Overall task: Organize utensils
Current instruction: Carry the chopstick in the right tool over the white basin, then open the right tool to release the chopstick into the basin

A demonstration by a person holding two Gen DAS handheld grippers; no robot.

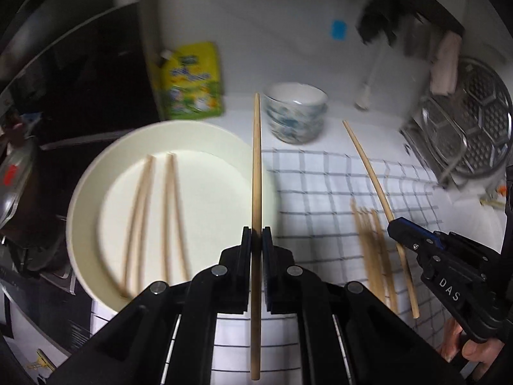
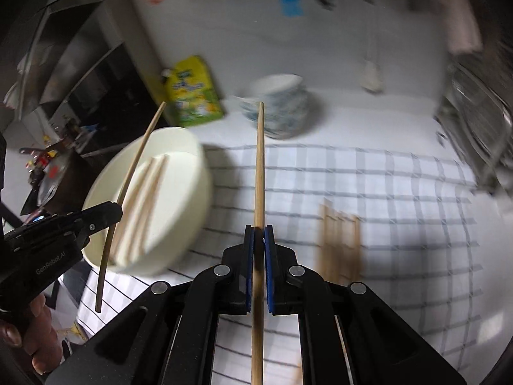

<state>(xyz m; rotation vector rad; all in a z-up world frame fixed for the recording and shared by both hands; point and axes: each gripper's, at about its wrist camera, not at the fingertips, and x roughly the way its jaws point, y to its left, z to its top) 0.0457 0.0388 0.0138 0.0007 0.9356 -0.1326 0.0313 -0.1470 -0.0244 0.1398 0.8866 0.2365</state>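
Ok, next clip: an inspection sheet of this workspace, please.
Surface: white counter under a checked cloth.
Job's things: four chopsticks on the cream plate; loose chopsticks on the cloth.
Clutter: stacked patterned bowls, yellow pouch.
Grippers: left tool shut on a chopstick; right tool shut on another chopstick.
Cables: a white cord hangs by the wall.
Surroundings: metal rack at right.

Against the back wall, a yellow-green pouch (image 1: 192, 80) standing upright, with stacked blue-patterned bowls (image 1: 295, 112) just to its right on the white table (image 1: 368, 115). Spread over the table's nearer part, a white cloth with a dark check (image 1: 336, 186). At far right, a metal rack (image 1: 465, 122); on the wall, a small blue patch (image 1: 339, 30).
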